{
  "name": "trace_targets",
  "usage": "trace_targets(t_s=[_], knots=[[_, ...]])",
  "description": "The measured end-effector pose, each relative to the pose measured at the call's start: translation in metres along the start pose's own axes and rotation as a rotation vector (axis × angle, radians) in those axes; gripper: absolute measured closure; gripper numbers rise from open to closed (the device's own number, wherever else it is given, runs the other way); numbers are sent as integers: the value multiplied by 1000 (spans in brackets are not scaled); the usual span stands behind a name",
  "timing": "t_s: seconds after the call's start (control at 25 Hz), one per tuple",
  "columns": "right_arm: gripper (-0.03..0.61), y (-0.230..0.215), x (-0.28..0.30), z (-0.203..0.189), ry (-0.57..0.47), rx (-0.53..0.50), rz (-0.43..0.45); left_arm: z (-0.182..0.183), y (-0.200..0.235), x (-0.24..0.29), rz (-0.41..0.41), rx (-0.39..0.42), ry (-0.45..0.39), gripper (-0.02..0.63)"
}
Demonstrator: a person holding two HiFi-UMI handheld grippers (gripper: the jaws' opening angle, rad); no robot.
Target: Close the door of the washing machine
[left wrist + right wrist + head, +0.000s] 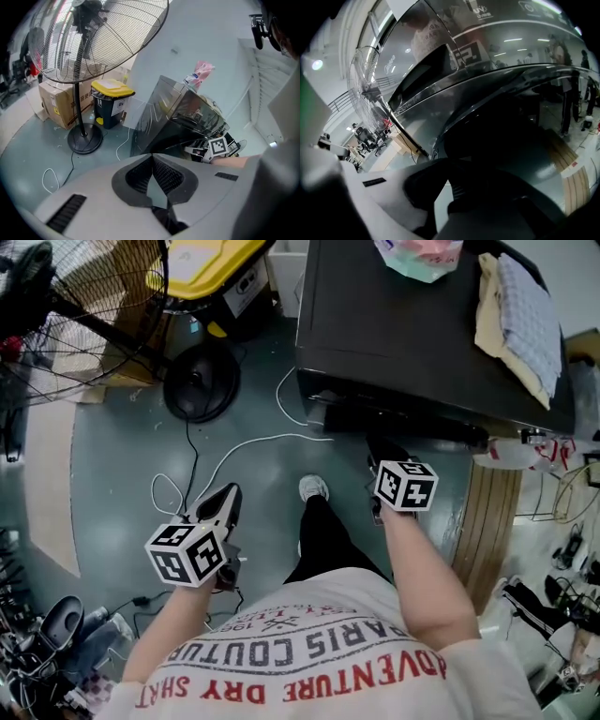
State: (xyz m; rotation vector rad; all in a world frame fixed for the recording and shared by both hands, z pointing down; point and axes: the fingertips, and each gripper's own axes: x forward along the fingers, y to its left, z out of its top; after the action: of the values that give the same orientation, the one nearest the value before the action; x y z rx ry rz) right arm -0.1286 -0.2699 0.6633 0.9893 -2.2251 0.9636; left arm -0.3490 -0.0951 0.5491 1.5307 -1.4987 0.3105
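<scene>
The black washing machine stands at the upper right, and its glossy side also shows in the left gripper view. A dark door sticks out a little from its front. My right gripper points at that door from just below, jaws shut with nothing in them. In the right gripper view the curved dark door fills the picture close ahead of my right gripper; I cannot tell whether they touch. My left gripper hangs over the floor well left of the machine, shut and empty.
A standing fan with a round base is at the left, beside a yellow-lidded bin and a cardboard box. A white cable loops over the floor. Folded cloths lie on the machine. The person's shoe is near the door.
</scene>
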Motion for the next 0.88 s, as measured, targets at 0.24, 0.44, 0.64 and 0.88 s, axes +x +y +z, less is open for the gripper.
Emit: trace_targets(t_s=[0.24, 0.44, 0.64, 0.88], knots=[[558, 5, -6, 0, 75, -93, 65, 3, -10, -3, -32, 3, -11, 586], [558, 17, -44, 15, 47, -199, 75, 4, -24, -12, -72, 10, -35, 586], [558, 61, -96, 40, -20, -276, 177, 8, -43, -31, -115, 34, -74, 586], [558, 130, -164, 75, -111, -383, 316, 26, -78, -66, -184, 102, -165, 586]])
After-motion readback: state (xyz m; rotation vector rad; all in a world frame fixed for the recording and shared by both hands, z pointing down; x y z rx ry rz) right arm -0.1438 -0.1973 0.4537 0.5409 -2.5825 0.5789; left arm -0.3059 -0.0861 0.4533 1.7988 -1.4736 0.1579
